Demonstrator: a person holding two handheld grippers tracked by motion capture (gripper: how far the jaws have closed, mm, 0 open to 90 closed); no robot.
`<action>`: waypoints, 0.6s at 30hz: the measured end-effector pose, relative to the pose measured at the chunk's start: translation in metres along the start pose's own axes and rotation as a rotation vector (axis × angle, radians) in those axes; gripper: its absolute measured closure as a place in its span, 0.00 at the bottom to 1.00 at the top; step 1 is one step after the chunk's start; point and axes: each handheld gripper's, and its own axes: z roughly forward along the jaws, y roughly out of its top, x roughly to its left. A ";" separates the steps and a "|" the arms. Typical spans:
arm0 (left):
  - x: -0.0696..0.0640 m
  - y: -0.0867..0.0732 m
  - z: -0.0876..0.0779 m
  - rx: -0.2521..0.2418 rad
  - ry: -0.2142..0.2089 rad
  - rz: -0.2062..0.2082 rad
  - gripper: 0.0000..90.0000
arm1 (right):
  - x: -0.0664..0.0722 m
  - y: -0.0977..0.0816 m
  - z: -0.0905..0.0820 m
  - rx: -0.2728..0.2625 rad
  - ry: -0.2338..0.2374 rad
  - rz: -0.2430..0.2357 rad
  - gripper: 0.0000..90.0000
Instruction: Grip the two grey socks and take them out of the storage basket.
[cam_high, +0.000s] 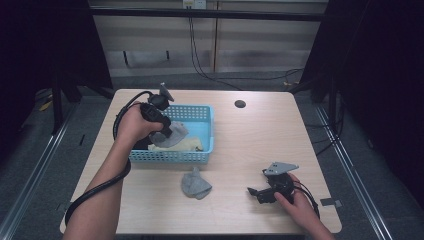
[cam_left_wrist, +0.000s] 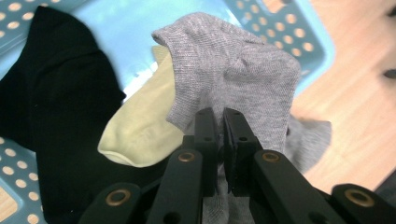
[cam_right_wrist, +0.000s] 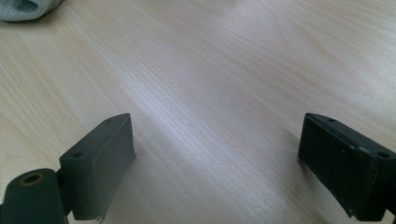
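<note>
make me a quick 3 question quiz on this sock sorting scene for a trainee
1. What does the left gripper hold?
2. True or false: the right gripper is clamped on a sock.
3. Which socks lie in the blue basket under the lifted one? A) black and pale yellow B) red and white C) two grey

Key
1. A grey sock, pinched between shut jaws above the basket.
2. False: its jaws stand open over the bare table; a second grey sock lies on the table apart from it.
3. A: the black sock and pale yellow sock.
</note>
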 end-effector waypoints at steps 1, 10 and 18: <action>-0.002 0.000 -0.002 0.001 -0.008 0.013 0.95 | 0.000 0.000 0.000 0.000 0.000 0.000 0.11; -0.020 -0.003 -0.013 -0.022 -0.034 0.076 0.95 | 0.000 0.000 0.000 0.000 0.000 0.000 0.11; -0.042 -0.003 -0.017 -0.015 -0.050 0.148 0.95 | 0.000 0.000 0.000 0.000 0.000 0.000 0.11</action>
